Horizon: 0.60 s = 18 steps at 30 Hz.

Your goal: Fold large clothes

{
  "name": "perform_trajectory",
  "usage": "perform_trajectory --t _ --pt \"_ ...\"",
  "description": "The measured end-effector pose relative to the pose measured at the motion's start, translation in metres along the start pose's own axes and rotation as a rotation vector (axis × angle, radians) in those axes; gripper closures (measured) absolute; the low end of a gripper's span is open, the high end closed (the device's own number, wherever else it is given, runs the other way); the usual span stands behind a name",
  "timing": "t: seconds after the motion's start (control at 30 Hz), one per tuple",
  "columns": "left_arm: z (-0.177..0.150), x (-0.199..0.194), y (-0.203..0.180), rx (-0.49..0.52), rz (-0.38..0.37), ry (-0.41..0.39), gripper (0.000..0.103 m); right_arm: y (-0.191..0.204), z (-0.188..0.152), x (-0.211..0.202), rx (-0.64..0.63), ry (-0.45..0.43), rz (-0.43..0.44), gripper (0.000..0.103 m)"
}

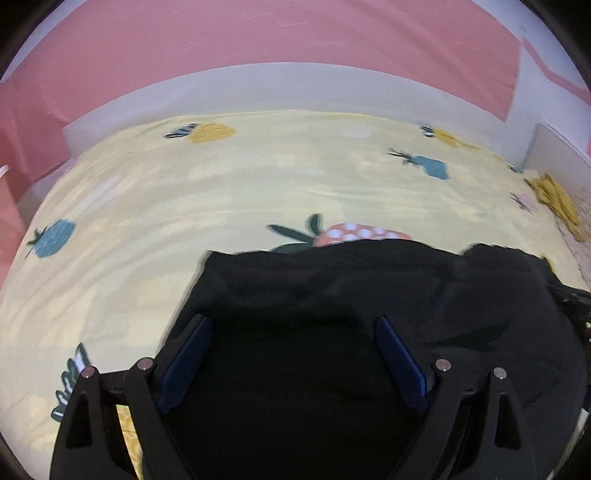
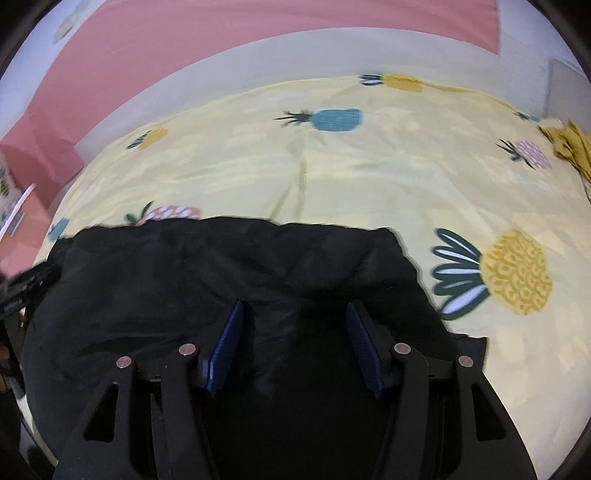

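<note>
A large black garment (image 1: 332,288) lies spread on a yellow bedsheet printed with pineapples (image 1: 184,206). My left gripper (image 1: 293,325) is open above the garment's left part, its blue pads (image 1: 188,365) wide apart with black cloth between them. In the right wrist view the same garment (image 2: 184,266) fills the lower half. My right gripper (image 2: 295,310) is open above the garment's right part, blue pads (image 2: 225,350) apart. Whether either gripper touches the cloth I cannot tell.
The sheet (image 2: 332,177) stretches far beyond the garment. A crumpled mustard-yellow cloth (image 2: 570,147) lies at the far right edge, also in the left wrist view (image 1: 557,203). A white bed frame (image 1: 295,88) and a pink wall (image 1: 258,33) stand behind.
</note>
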<state>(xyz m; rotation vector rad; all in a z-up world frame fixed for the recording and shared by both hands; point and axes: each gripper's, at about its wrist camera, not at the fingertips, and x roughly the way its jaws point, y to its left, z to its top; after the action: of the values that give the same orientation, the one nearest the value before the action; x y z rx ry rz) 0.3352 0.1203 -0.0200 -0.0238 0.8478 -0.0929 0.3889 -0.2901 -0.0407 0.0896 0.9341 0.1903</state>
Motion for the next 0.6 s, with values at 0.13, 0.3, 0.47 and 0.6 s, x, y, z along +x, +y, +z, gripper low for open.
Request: perform_trajectory --t 0.13,0.3,0.47,0.6 --pt "-0.011 0.019 0.028 -0.133 -0.055 0.025 0.01 -0.027 -0.002 0.016 0.073 0.023 -0.011 0.046" --pt "-0.019 0.026 0.027 -0.15 -0.045 0.011 0.01 -0.028 -0.005 0.032 0.054 0.032 -0.033 0.046" --pt "-0.02 0.034 0.026 -0.149 -0.037 0.019 0.009 -0.034 -0.007 0.041 0.063 0.061 -0.028 0.046" --pt "-0.018 0.037 0.024 -0.137 -0.015 0.03 0.009 -0.034 -0.005 0.045 0.063 0.074 -0.034 0.046"
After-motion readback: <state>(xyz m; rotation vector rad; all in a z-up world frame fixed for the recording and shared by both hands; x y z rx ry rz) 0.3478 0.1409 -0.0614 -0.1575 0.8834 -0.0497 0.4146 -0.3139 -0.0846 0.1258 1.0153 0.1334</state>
